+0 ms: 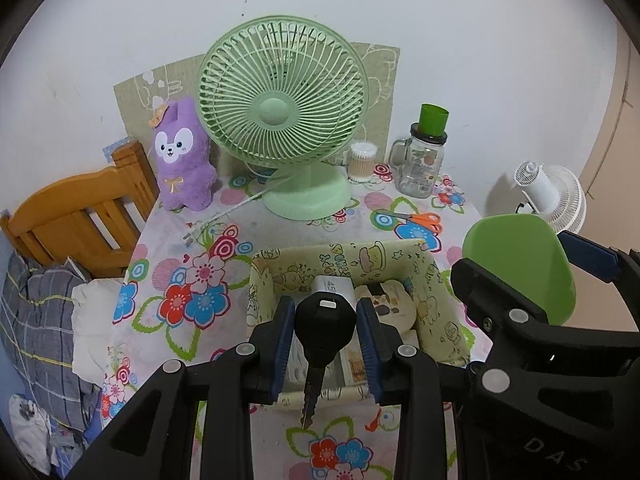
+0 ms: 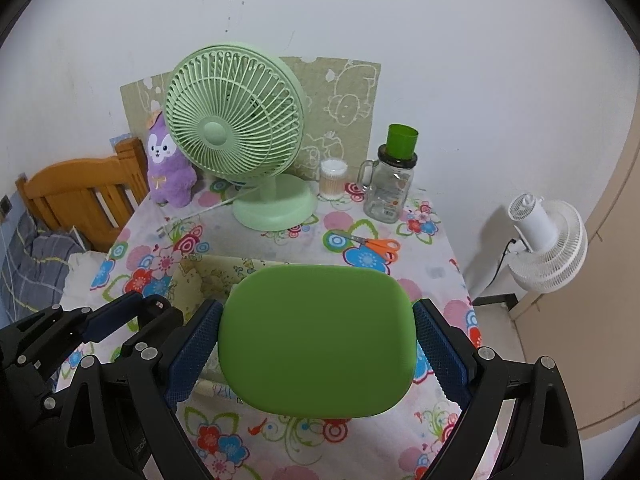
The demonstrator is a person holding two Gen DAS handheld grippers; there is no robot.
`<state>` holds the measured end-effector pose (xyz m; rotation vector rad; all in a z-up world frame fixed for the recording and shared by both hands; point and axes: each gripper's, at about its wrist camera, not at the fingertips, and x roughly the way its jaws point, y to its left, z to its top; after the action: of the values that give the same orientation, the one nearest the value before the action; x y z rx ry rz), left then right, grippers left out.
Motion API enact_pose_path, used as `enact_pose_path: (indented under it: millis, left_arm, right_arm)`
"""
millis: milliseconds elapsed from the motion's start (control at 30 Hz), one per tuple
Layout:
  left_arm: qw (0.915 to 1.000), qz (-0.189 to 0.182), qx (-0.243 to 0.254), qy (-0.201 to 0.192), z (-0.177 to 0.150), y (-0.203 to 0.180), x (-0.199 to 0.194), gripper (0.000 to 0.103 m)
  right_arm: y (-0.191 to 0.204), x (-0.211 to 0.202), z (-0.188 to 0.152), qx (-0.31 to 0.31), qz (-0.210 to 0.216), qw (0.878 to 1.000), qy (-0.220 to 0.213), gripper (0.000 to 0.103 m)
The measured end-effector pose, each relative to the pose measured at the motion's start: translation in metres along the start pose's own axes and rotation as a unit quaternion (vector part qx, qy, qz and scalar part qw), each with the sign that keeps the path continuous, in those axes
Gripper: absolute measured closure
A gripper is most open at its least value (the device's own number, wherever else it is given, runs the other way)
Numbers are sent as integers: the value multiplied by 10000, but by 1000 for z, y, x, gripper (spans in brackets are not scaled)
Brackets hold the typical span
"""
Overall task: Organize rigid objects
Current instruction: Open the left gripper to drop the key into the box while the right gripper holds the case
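A black key is being clamped by its head between the blue pads of the left gripper, with its metal blade hanging down toward the flowered tablecloth. It is being held above the near part of a cream fabric box printed with cartoons, in which a white item and a pale round one are lying. A flat green object with rounded corners is being gripped by its two side edges between the widely spread pads of the right gripper, just right of the left gripper and over the box's right side. Farther back on the table, a green fan, a purple plush toy, a glass jar mug and orange-handled scissors are being left standing or lying apart.
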<state>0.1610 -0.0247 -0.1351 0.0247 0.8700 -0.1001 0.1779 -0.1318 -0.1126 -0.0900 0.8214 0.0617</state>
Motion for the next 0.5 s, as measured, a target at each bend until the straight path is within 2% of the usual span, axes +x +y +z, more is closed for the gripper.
enact_pose_path:
  millis: [500]
  left_arm:
    - [9987, 236, -216, 408, 13, 13, 61, 71]
  right_arm:
    - [5, 62, 15, -14, 88, 9994, 327, 8]
